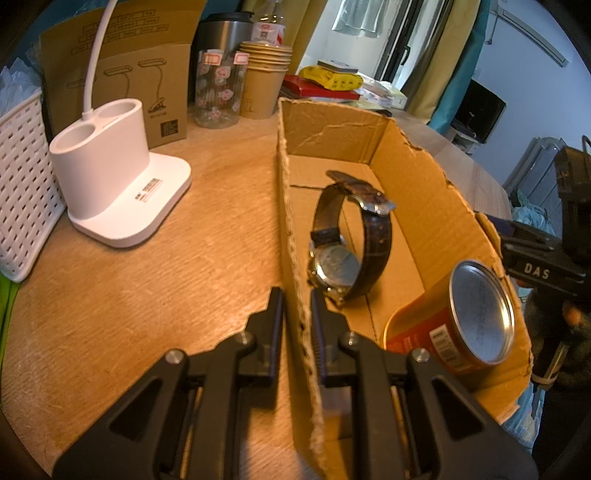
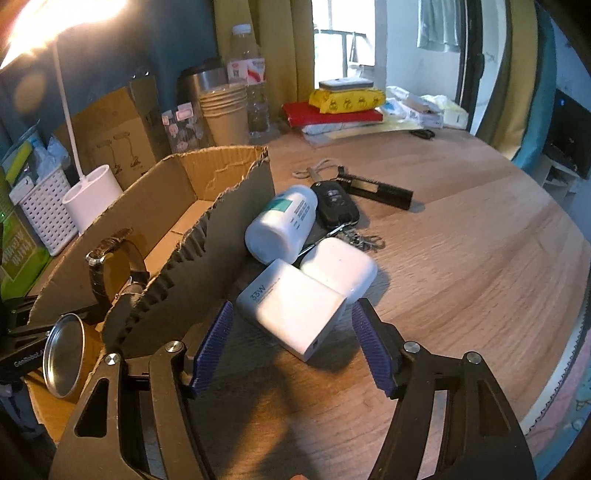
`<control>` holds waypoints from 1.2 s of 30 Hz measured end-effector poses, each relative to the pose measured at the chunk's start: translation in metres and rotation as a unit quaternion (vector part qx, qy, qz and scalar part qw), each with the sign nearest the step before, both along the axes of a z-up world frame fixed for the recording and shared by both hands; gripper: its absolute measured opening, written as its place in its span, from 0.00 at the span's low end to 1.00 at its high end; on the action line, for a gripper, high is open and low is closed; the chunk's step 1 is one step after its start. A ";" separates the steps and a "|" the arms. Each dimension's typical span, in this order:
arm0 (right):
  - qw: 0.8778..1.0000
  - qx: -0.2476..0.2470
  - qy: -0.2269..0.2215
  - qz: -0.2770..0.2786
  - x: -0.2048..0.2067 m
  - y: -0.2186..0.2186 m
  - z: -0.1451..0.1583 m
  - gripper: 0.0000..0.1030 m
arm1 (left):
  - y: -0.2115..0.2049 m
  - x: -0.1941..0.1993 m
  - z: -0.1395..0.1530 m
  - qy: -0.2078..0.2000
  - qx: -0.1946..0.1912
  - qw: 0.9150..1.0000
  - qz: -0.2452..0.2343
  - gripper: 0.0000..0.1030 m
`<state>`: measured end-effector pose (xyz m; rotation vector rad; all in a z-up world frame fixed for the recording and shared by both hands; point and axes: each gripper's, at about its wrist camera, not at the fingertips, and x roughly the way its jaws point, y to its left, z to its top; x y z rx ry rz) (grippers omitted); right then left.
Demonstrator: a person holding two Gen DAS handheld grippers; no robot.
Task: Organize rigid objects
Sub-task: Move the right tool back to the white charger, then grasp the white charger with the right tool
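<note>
My left gripper (image 1: 296, 302) is shut on the near left wall of the open cardboard box (image 1: 295, 258). Inside the box lie a brown-strapped wristwatch (image 1: 351, 236) and an orange tin can (image 1: 476, 314) on its side. My right gripper (image 2: 291, 332) is open, its blue pads on either side of a white 33W charger (image 2: 291, 314) on the table, not touching it. Behind the charger lie a second white block (image 2: 340, 269), a white bottle (image 2: 282, 225), a car key with keyring (image 2: 336, 206) and a black bar-shaped tool (image 2: 376, 188). The box (image 2: 229, 206), watch (image 2: 110, 266) and can (image 2: 64, 354) also show at left.
A white lamp base (image 1: 110, 177), white basket (image 1: 22, 192), glass jar (image 1: 218, 92), stacked paper cups (image 1: 264, 77) and a steel tumbler (image 1: 225, 33) stand at the back. Books and a yellow pack (image 2: 343, 103) lie at the far table edge. The wooden table (image 2: 461, 258) stretches right.
</note>
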<state>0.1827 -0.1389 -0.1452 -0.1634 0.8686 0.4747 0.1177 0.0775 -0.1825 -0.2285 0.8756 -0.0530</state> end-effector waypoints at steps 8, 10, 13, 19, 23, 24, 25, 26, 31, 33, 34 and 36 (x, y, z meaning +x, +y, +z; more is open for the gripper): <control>1.000 -0.006 0.000 0.007 0.008 0.007 -0.008 0.68 | 0.000 0.000 0.000 0.000 0.000 1.000 0.000 0.15; 1.000 -0.007 0.000 0.007 0.010 0.009 -0.010 0.69 | 0.000 0.000 0.000 0.000 0.000 1.000 0.000 0.15; 1.000 -0.005 0.001 0.006 0.013 0.009 -0.011 0.69 | 0.000 -0.001 0.000 0.000 -0.001 1.000 0.001 0.16; 1.000 -0.016 0.008 -0.008 0.013 0.003 -0.014 0.69 | 0.000 -0.001 0.000 0.000 -0.001 1.000 0.000 0.16; 1.000 -0.022 0.005 -0.009 0.011 -0.005 -0.012 0.69 | -0.001 -0.001 0.000 0.000 -0.001 1.000 0.000 0.16; 1.000 -0.024 0.005 -0.006 0.011 -0.006 -0.012 0.69 | 0.000 -0.001 0.000 0.000 -0.001 1.000 0.001 0.16; 1.000 -0.024 0.003 0.000 0.012 -0.006 -0.012 0.69 | 0.000 -0.001 0.000 0.000 -0.001 1.000 0.001 0.16; 1.000 -0.024 0.001 0.002 0.013 -0.006 -0.012 0.69 | -0.001 -0.001 0.000 0.000 -0.001 1.000 0.000 0.16; 0.999 -0.031 -0.014 0.014 0.019 0.002 -0.012 0.69 | -0.001 -0.001 0.000 0.000 -0.001 1.000 0.000 0.16; 0.999 -0.029 -0.012 0.024 0.018 0.005 -0.012 0.69 | 0.000 -0.001 0.000 0.000 -0.001 1.000 0.000 0.16; 0.999 -0.033 -0.010 0.028 0.016 0.006 -0.013 0.69 | 0.000 -0.001 0.000 0.000 -0.001 1.000 0.000 0.16; 0.998 -0.045 -0.008 0.039 0.011 0.009 -0.013 0.66 | 0.000 -0.001 0.000 0.000 -0.001 1.000 0.000 0.16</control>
